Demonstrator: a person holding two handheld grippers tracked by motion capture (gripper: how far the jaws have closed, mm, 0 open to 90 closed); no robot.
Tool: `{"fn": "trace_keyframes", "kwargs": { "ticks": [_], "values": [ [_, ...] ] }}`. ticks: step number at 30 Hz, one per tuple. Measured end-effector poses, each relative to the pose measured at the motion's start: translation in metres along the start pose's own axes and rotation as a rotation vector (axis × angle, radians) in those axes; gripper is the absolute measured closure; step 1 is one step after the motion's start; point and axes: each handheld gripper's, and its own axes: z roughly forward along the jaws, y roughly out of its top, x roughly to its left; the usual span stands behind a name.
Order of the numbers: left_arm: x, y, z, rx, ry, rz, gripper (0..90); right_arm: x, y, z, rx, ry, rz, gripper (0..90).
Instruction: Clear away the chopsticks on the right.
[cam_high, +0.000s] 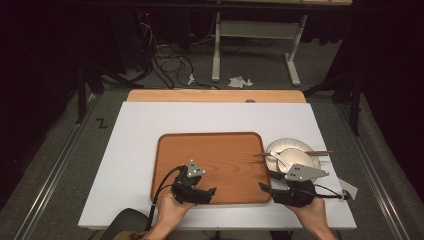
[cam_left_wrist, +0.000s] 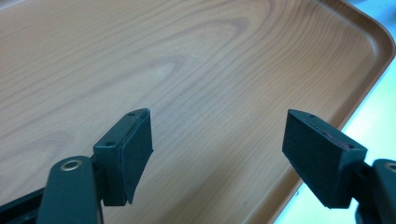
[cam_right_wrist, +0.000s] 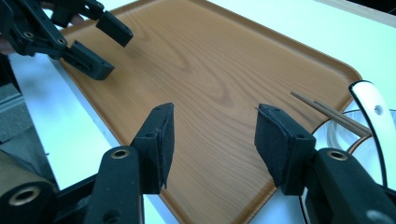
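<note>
A wood-grain tray (cam_high: 220, 150) lies in the middle of the white tabletop (cam_high: 210, 117). My left gripper (cam_high: 207, 192) hovers over the tray's near left part, its jaws open over bare tray (cam_left_wrist: 187, 56) with nothing between them (cam_left_wrist: 217, 116). My right gripper (cam_high: 266, 181) sits at the tray's near right corner and points left; it is open and empty (cam_right_wrist: 215, 112) above the tray's edge (cam_right_wrist: 210, 60). The left gripper (cam_right_wrist: 114, 49) also shows far off in the right gripper view. Right of the tray stands a white plate (cam_high: 287, 146) holding a bowl (cam_high: 300, 161), chopsticks (cam_high: 305, 153) and a white spoon (cam_high: 276, 159).
A wooden board (cam_high: 215, 96) lies along the table's far edge. A small paper slip (cam_high: 351, 190) sits by the right hand. Beyond the table are a desk frame (cam_high: 260, 30), cables and crumpled paper (cam_high: 239, 81) on the floor. The chopsticks (cam_right_wrist: 327, 109) and spoon handle (cam_right_wrist: 369, 102) reach toward the tray's corner.
</note>
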Motion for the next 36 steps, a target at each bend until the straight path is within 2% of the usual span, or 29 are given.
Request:
{"fn": "trace_keyframes", "kwargs": {
  "ticks": [9, 14, 19, 23, 24, 25, 26, 29, 31, 36],
  "values": [
    [0.001, 0.0, 0.0, -0.005, 0.002, -0.005, 24.5, -0.01, 0.004, -0.016, -0.002, -0.031, 0.003, 53.1],
    [0.001, 0.0, 0.0, 0.001, 0.003, -0.001, 24.5, -0.021, 0.007, -0.028, -0.002, -0.063, -0.011, 56.1],
    [0.001, 0.0, 0.0, -0.003, 0.004, -0.006, 24.5, -0.028, 0.01, -0.039, -0.013, -0.075, 0.002, 59.1],
    [0.001, 0.0, 0.0, 0.002, 0.002, -0.002, 24.5, -0.039, 0.013, -0.049, -0.015, -0.108, 0.005, 62.5],
    [0.001, 0.0, 0.0, 0.002, 0.002, -0.001, 24.5, -0.047, 0.015, -0.053, -0.018, -0.121, 0.003, 64.1],
    [0.001, 0.0, 0.0, 0.002, 0.002, -0.001, 24.5, -0.047, 0.015, -0.053, -0.018, -0.121, 0.003, 64.1],
    [0.001, 0.0, 0.0, 0.002, 0.003, -0.001, 24.5, -0.055, 0.017, -0.058, -0.023, -0.138, 0.01, 65.8],
    [0.001, 0.0, 0.0, 0.003, 0.004, -0.002, 24.5, -0.067, 0.021, -0.064, -0.02, -0.16, 0.025, 67.1],
    [0.001, 0.0, 0.001, 0.003, 0.002, -0.003, 24.5, -0.07, 0.021, -0.066, -0.014, -0.168, 0.035, 67.5],
    [0.001, 0.0, 0.001, 0.008, 0.004, -0.001, 24.5, -0.093, 0.027, -0.069, 0.023, -0.218, 0.03, 69.3]
  ]
}}
